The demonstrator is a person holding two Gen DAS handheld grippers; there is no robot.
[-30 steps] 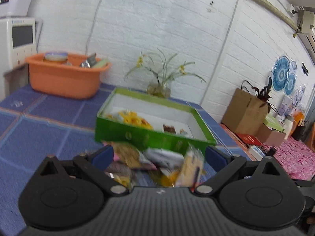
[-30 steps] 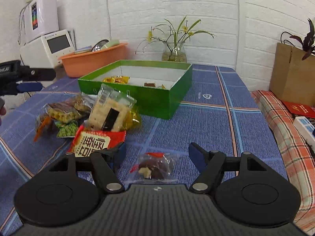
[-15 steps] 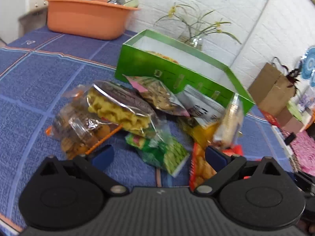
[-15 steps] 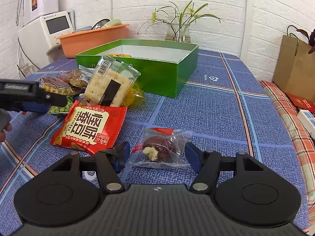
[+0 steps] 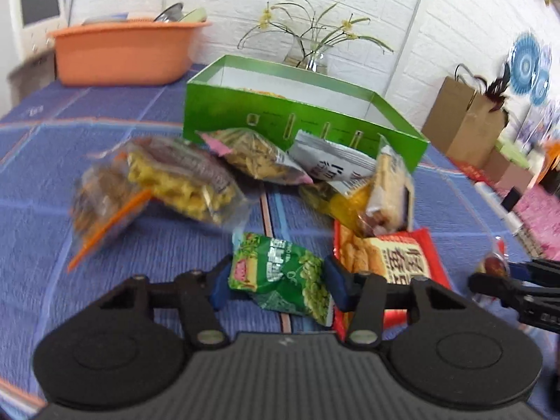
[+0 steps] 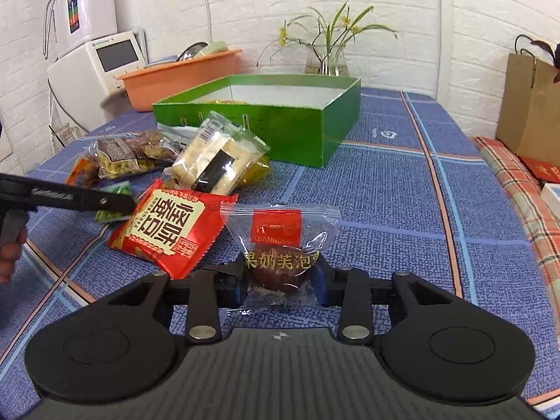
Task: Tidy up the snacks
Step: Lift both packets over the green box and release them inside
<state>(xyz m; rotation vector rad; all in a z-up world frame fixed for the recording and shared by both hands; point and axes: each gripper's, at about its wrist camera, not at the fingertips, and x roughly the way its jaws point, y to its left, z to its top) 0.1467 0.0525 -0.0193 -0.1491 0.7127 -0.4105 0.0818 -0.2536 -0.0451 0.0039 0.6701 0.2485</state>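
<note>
Left wrist view has the green pea packet [image 5: 280, 276] sitting right between the fingers of my left gripper [image 5: 274, 281], jaws closing on it and the pads look to be touching its sides, packet down on the blue tablecloth [image 5: 42, 189]. Over on the right wrist cam, my right gripper [image 6: 280, 285] is closing around the clear pouch with the chocolate ball [image 6: 280, 245], pads right up against it, so I'd call that a grip too.

Just beside those lies the red cracker pack [image 6: 171, 227], then the pile: the clear biscuit pack [image 6: 218, 159] leaning up, a yellow wrapper under it, the bag of yellow crisps [image 5: 182, 182] and a few more.

Behind all that is the green box [image 6: 290, 129], open top. I can only spot a bit of yellow inside, most of the floor is hidden by the wall. So my guess: barely started, most snacks are out on the cloth, two being picked now. Orange basin [image 5: 122, 52] and flower vase [image 6: 325, 59] at the back aren't involved.
</note>
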